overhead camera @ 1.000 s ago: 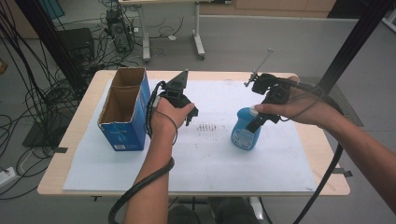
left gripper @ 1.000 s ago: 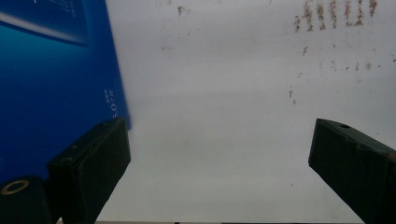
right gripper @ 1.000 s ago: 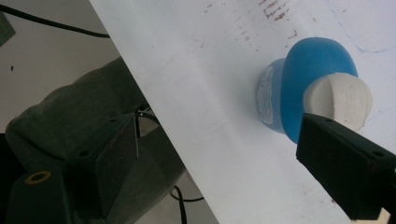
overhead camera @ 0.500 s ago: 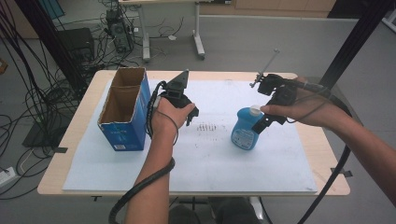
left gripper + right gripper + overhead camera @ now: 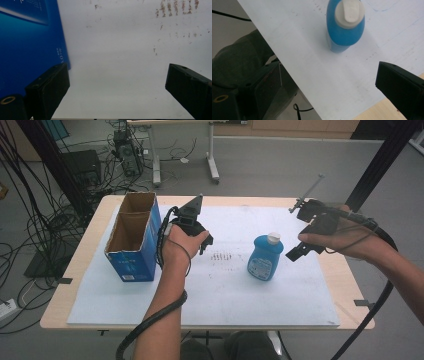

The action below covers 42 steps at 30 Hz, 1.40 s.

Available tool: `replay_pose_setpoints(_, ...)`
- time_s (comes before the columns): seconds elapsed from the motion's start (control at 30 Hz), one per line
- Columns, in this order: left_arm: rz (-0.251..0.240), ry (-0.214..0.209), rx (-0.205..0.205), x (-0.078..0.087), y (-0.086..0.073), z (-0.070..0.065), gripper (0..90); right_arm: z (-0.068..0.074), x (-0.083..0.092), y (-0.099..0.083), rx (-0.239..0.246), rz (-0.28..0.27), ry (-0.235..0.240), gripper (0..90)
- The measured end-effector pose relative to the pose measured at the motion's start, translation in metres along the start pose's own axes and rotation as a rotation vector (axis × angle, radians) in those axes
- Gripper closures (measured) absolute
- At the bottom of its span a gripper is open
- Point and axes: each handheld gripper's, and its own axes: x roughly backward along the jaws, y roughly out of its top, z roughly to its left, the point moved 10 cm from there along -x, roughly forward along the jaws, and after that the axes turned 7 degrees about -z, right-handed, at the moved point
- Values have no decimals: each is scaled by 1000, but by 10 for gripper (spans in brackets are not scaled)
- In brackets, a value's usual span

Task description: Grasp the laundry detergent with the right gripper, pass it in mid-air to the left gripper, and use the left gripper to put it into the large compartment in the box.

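Bottle (image 5: 265, 257): blue, white cap, upright on the white sheet (image 5: 225, 290) covering our counter (image 5: 90, 270), right of centre.

Right hand-held gripper (image 5: 296, 254): just beside the bottle on its right, not touching; its jaws have just been opening, nothing between them.

Left hand-held gripper (image 5: 206, 244): jaws wide apart, empty, above the sheet beside the box (image 5: 132, 240).

Box: blue, open-topped, standing at the sheet's left.

Lab — floor cables (image 5: 35, 245), computer tower (image 5: 125, 157)
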Motion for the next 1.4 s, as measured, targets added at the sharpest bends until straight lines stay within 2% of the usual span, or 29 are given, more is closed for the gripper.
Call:
replay_pose_setpoints(0.17, -8, 1, 0, -1, 1, 1, 60, -8, -7, -9, -15, -29, 4, 48)
replay_pose_setpoints(0.2, -9, 2, -1, -1, 1, 1, 59, -13, -12, -14, -18, -48, 4, 39)
replay_pose_setpoints(0.43, -6, 0, -12, -8, -1, -3, 60, -21, -30, -21, -11, -129, -16, 40)
replay_pose_setpoints(0.6, -7, -4, -15, -11, -2, -4, 60, -24, -45, -19, 12, -215, -28, 42)
replay_pose_setpoints(0.73, -9, -1, -16, -10, -1, -3, 59, -26, -53, -18, 18, -252, -33, 42)
replay_pose_setpoints(0.87, -8, 4, -16, -11, 0, -1, 59, -28, -67, -16, 19, -315, -38, 41)
replay_pose_setpoints(1.2, -2, 12, -16, -16, 0, 1, 59, -30, -90, -15, 17, -392, -55, 32)
replay_pose_setpoints(1.4, -16, 14, -23, -17, 1, 0, 59, -31, -107, -12, 8, -470, -78, 32)
